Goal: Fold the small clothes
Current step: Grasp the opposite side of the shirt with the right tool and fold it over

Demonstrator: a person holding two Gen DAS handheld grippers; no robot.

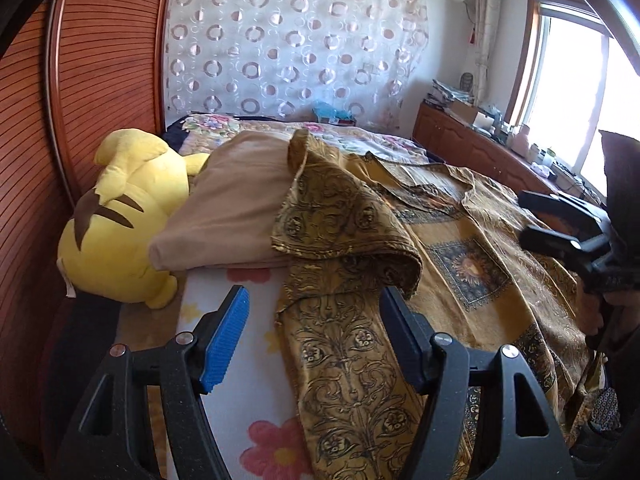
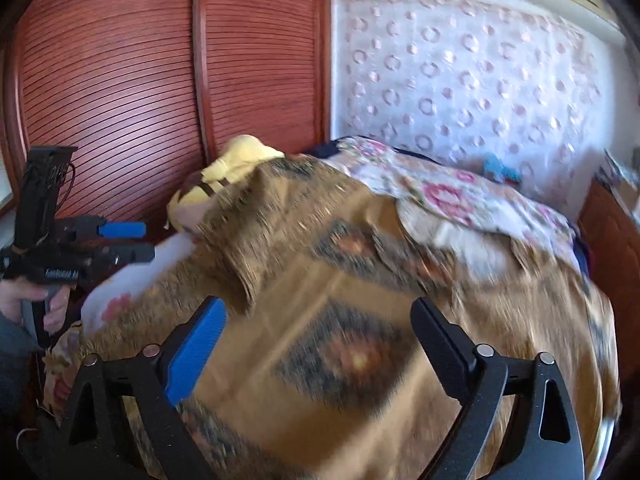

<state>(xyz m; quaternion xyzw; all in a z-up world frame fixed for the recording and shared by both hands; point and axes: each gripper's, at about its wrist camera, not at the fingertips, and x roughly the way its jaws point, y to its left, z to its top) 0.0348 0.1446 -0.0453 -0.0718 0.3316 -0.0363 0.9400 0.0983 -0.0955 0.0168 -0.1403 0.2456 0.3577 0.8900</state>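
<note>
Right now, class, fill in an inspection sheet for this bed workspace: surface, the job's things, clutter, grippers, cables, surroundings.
Surface: bed with floral sheet, partly covered.
Job's things: gold patterned garment spread out, one sleeve flap folded over; folded beige cloth beside it, partly under that flap.
Clutter: yellow plush toy lying against the beige cloth.
Grippers: left gripper open over the garment's edge, pads not pressing; right gripper open above the garment, holding nothing.
Cables: nothing seen on the bed.
Surroundings: slatted wooden wardrobe, circle-patterned curtain, cluttered wooden sideboard under a bright window.
</note>
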